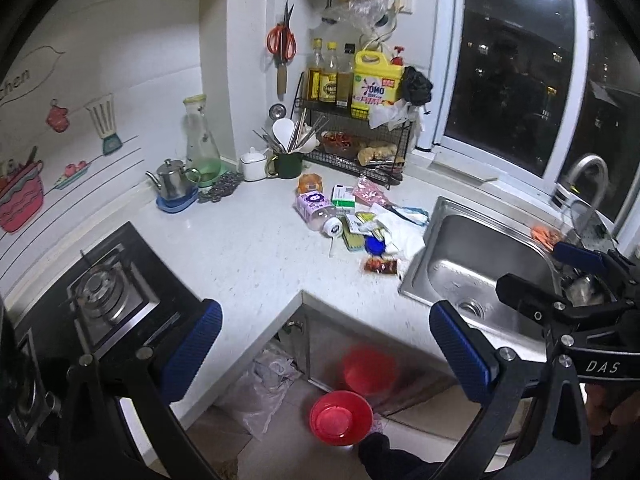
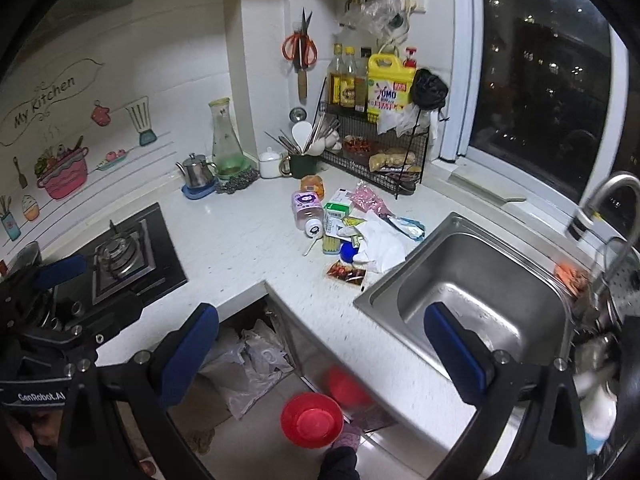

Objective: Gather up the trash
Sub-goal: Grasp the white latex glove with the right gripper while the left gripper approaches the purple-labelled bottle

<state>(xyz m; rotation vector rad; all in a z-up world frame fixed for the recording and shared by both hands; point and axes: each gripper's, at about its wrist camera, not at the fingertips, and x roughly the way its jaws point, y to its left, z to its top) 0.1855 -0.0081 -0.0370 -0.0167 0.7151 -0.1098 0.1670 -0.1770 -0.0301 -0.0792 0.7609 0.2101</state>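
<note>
A heap of trash (image 1: 360,216) (image 2: 348,228) lies on the white counter left of the sink: a pink bottle (image 1: 316,210) (image 2: 307,212) on its side, a green and white box (image 1: 343,197) (image 2: 335,216), a pink packet (image 1: 370,192) (image 2: 370,199), crumpled white paper (image 1: 404,232) (image 2: 380,248), a blue lid (image 1: 375,245) (image 2: 348,253) and a red sachet (image 1: 380,266) (image 2: 347,273). My left gripper (image 1: 326,334) hangs open above the counter's inner corner, well short of the heap. My right gripper (image 2: 322,338) is open too, over the counter edge by the sink; it also shows at the right of the left wrist view.
A steel sink (image 1: 476,264) (image 2: 480,292) with a tap (image 2: 600,208) sits to the right. A gas hob (image 1: 104,296) (image 2: 124,256) is on the left. A wire rack (image 1: 356,148) (image 2: 376,156) with bottles stands at the back. A red bowl (image 1: 340,416) (image 2: 312,420) and plastic bags (image 2: 248,368) lie on the floor.
</note>
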